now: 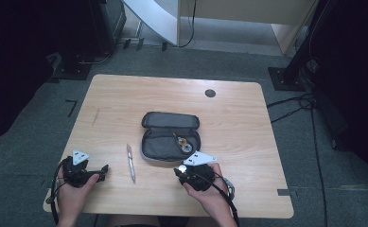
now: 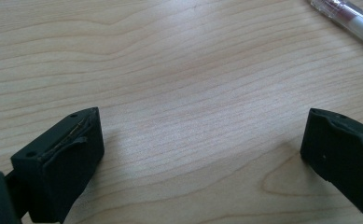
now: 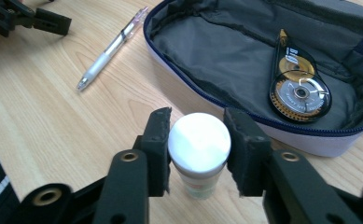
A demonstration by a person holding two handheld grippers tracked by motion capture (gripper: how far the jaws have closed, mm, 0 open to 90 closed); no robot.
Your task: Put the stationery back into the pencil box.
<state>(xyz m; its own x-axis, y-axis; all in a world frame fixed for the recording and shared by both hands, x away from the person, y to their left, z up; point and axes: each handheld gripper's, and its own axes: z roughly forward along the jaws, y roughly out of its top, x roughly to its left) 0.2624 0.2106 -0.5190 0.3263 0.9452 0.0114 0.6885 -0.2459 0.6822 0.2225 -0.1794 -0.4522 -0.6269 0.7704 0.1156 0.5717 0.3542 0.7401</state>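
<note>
two grippers sit low in the high view, one in each hand, on a light wood table (image 1: 125,94). the right gripper (image 3: 197,135) is clamped on a small white-capped bottle (image 3: 199,142), a jaw pressed on either side of the cap, bottom middle of the right gripper view. right behind it, filling the upper right of that frame, is an open grey pencil case (image 3: 207,56) with a correction tape dispenser (image 3: 299,86) lying inside. a clear pen (image 3: 109,49) lies on the table in the upper left, beside the case and not touching it.

the left gripper (image 2: 200,144) has its jaws spread wide with nothing but bare wood between them. in its own view the pen pokes into the top right corner. in the high view it sits at lower left, pen between it and the case.
</note>
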